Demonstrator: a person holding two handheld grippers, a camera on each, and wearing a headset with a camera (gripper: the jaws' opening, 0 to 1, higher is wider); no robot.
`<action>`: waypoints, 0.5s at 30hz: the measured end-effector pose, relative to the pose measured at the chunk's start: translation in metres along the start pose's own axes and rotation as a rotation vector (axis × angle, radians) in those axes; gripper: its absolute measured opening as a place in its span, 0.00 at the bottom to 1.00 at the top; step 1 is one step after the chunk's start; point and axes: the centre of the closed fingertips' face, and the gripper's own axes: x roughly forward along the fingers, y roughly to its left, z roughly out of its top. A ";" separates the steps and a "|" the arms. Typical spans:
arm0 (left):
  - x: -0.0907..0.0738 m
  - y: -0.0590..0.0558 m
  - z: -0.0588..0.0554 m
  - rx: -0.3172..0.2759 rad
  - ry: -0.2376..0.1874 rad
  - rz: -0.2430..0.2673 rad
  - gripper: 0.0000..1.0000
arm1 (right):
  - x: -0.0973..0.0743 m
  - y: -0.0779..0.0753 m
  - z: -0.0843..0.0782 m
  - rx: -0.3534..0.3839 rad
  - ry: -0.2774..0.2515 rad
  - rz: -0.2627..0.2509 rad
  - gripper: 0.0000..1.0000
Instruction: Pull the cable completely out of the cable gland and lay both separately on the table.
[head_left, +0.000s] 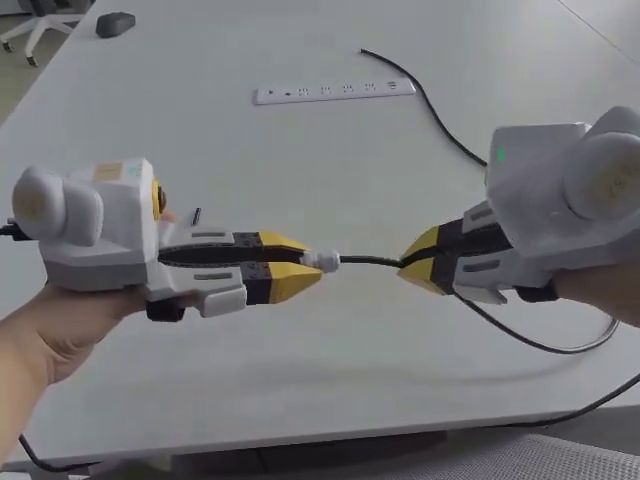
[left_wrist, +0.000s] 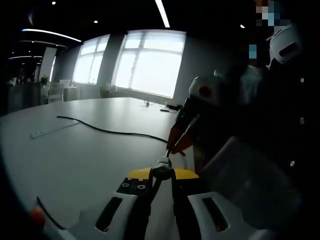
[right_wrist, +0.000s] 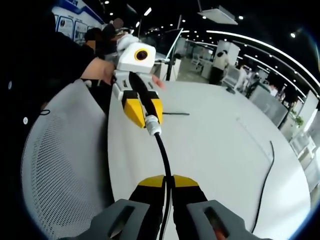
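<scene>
Cable (head_left: 370, 262), one, spans two claws: left claw (head_left: 308, 265) grips the single cable gland (head_left: 322, 262), right claw (head_left: 408, 262) grips the cable.

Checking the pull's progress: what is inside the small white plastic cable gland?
The thin black cable enters the small white cable gland's free end, so it is not out. How far it runs inside is hidden by the gland body and the left gripper's yellow jaws.

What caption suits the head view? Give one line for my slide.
Left gripper clamps the white cable gland while the right gripper grips the black cable, both over the table.
</scene>
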 end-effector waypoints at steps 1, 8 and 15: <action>0.000 0.000 0.000 -0.001 0.000 0.001 0.15 | -0.002 -0.001 -0.004 0.013 0.006 -0.004 0.00; -0.001 0.001 -0.002 -0.005 0.003 0.007 0.15 | -0.013 -0.011 -0.024 0.059 0.025 -0.052 0.00; -0.001 0.001 -0.004 -0.007 0.008 0.009 0.15 | -0.018 -0.017 -0.040 0.101 0.045 -0.085 0.00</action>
